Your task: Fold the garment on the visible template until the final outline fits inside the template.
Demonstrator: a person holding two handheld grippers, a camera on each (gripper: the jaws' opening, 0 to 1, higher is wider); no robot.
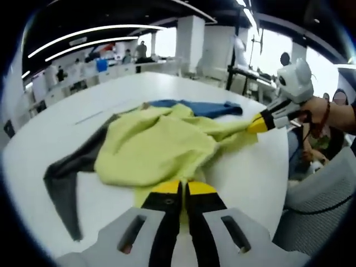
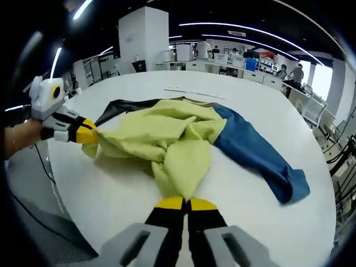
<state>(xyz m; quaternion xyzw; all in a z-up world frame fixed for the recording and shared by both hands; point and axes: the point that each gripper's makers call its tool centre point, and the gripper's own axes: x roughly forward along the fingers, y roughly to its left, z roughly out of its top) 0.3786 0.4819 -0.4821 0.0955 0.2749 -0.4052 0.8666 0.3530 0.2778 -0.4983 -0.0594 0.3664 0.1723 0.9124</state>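
A garment with a yellow-green body [image 1: 150, 147], a dark grey sleeve [image 1: 69, 175] and a blue sleeve [image 1: 203, 107] lies crumpled on the white round table [image 1: 72, 130]. In the left gripper view my left gripper [image 1: 183, 188] is shut on the yellow hem at the near edge. My right gripper [image 1: 257, 124] comes in from the right, shut on a stretched yellow corner. In the right gripper view my right gripper [image 2: 186, 203] pinches a yellow fold of the garment [image 2: 167, 136]. The left gripper [image 2: 86, 135] grips the far left edge. The blue sleeve [image 2: 256, 153] trails right.
A faint thin line [image 2: 189, 93] marks the table [image 2: 267, 222] beyond the garment. A grey chair [image 1: 322, 194] stands by the table's right edge. A hand [image 1: 321, 109] holds the right gripper. Desks, pillars and people fill the background.
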